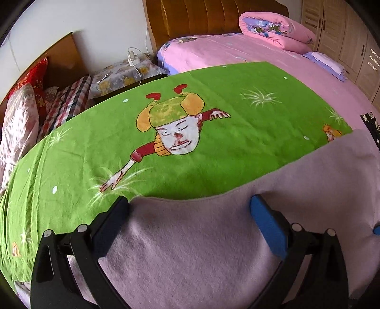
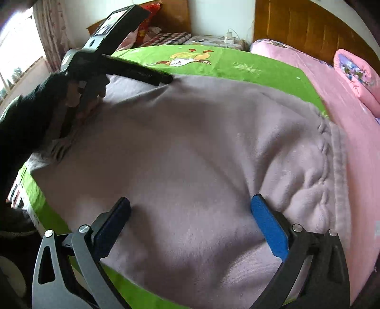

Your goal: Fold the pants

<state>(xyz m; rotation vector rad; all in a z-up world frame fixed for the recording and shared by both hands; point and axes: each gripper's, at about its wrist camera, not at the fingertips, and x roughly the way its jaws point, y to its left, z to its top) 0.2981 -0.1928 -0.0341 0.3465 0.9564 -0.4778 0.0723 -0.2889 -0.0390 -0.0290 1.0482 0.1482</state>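
Pale lilac fleece pants [image 2: 190,154] lie spread over a green cartoon-print sheet [image 1: 213,133] on the bed. Their gathered waistband [image 2: 332,154] is at the right in the right wrist view. My left gripper [image 1: 190,202] is open, fingers wide apart above the pants' far edge [image 1: 190,237]. In the right wrist view the left gripper [image 2: 166,79] appears at upper left, held by a dark-sleeved hand, its tip at the pants' far edge. My right gripper [image 2: 190,204] is open too, hovering low over the near part of the pants, nothing between its pads.
Pink bedding [image 1: 237,52] with a folded pink quilt [image 1: 275,31] lies beyond the green sheet, against a wooden headboard [image 1: 201,16]. A nightstand [image 1: 123,73] with a charger stands at the left, and wardrobes [image 1: 344,35] at the right. A window [image 2: 14,59] is at far left.
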